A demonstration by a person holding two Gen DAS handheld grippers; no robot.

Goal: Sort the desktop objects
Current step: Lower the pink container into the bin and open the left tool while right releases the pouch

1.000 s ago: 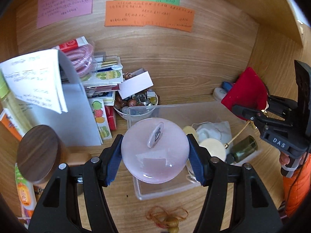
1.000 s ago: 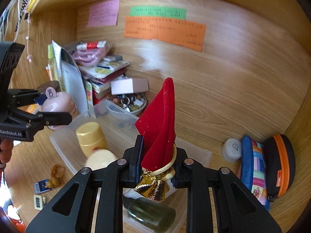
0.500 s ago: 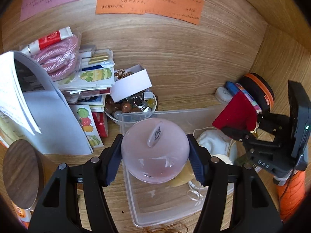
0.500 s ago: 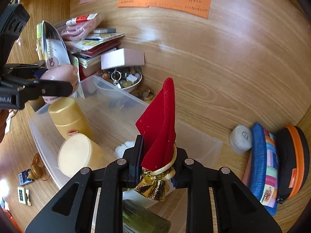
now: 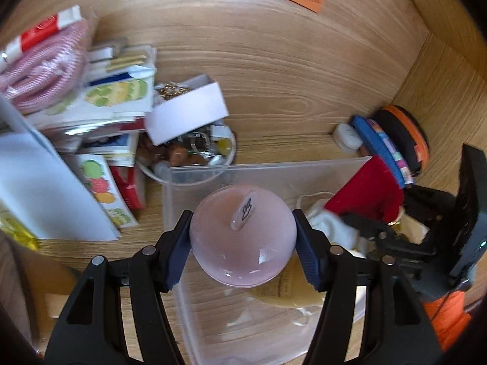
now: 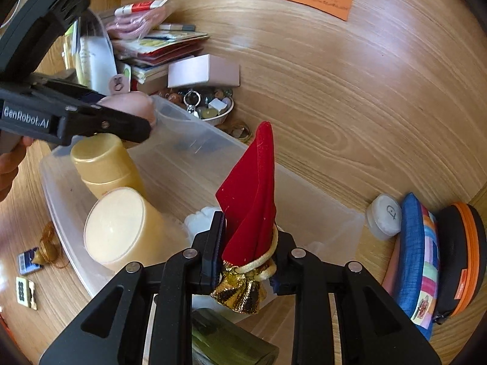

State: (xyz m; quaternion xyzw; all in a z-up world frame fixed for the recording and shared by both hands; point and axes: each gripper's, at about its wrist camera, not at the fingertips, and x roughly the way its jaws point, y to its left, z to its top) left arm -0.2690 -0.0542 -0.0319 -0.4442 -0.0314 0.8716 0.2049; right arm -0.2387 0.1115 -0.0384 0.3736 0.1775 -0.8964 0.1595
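Pink round jar [image 5: 243, 237] sits clamped in the left gripper [image 5: 243, 245] above the clear bin [image 5: 194, 176], while the right gripper [image 6: 246, 255] pinches a red pouch [image 6: 252, 194].

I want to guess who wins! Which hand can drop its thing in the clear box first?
Probably the right gripper: its red pouch already sits low inside the clear box. The left gripper holds its pink ball above the box's rim.

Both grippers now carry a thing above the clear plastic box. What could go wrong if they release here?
The pink round jar is smooth and held only at its sides by the left gripper; it may slip or roll onto the cream bottles below.

The right gripper pinches the red pouch close to the left gripper inside the clear plastic box; the two might collide.
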